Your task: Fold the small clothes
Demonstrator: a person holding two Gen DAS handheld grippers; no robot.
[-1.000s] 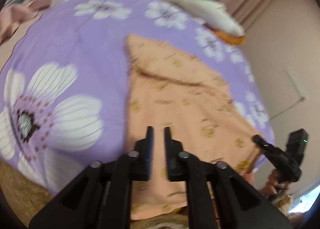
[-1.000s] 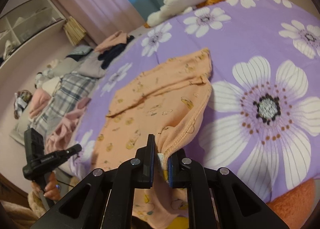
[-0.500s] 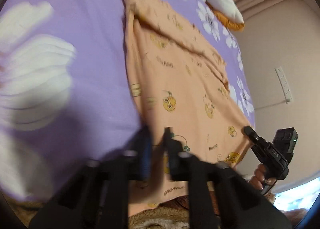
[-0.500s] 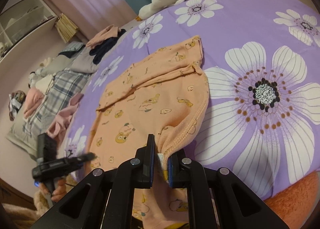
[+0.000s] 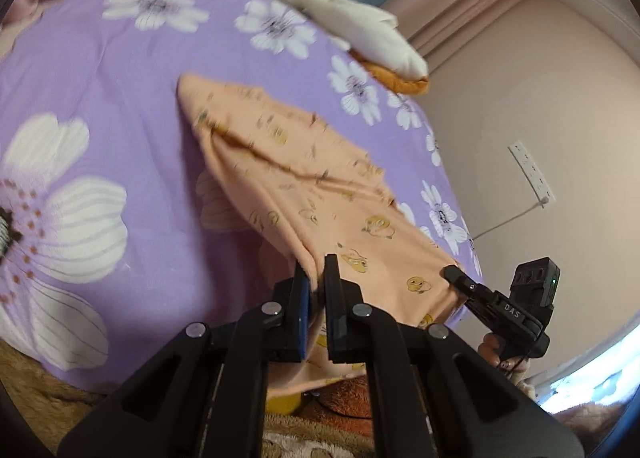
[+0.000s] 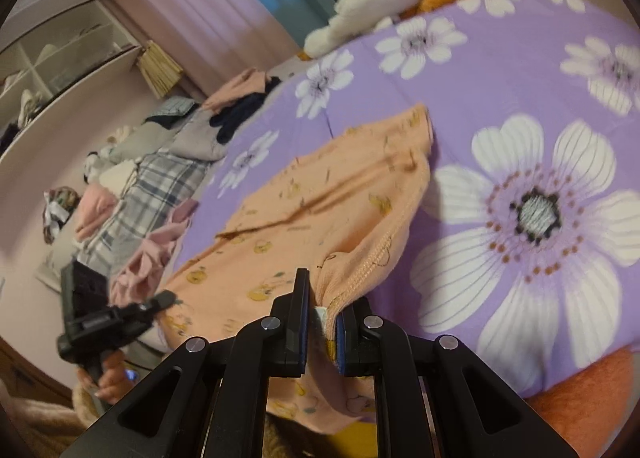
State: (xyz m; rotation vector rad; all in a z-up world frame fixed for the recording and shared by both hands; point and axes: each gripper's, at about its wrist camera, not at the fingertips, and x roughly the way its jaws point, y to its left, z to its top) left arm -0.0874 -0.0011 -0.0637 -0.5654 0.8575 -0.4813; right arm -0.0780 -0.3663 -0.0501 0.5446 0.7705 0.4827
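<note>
A small orange garment [image 5: 320, 194] with yellow cartoon prints lies on the purple flowered bedspread [image 5: 100, 90]. My left gripper [image 5: 316, 278] is shut on the garment's near left edge and holds it raised off the bed. My right gripper [image 6: 320, 298] is shut on the garment's [image 6: 320, 210] stitched near right hem, with a white label showing between its jaws. Each gripper shows in the other's view, the right one [image 5: 452, 272] at the garment's right corner, the left one [image 6: 166, 297] at its left corner. The garment's near end hangs over the bed edge.
A white and orange plush toy [image 5: 360, 26] lies at the far side of the bed. Other clothes, plaid and pink [image 6: 152, 194], are piled beside the bed on the left. A wall with a socket strip [image 5: 532, 174] stands to the right. An orange cushion [image 6: 580, 398] sits below the bed edge.
My left gripper dipped to the garment's left edge, shut on it and lifted it. My right gripper kept its hold on the hem and rose slightly.
</note>
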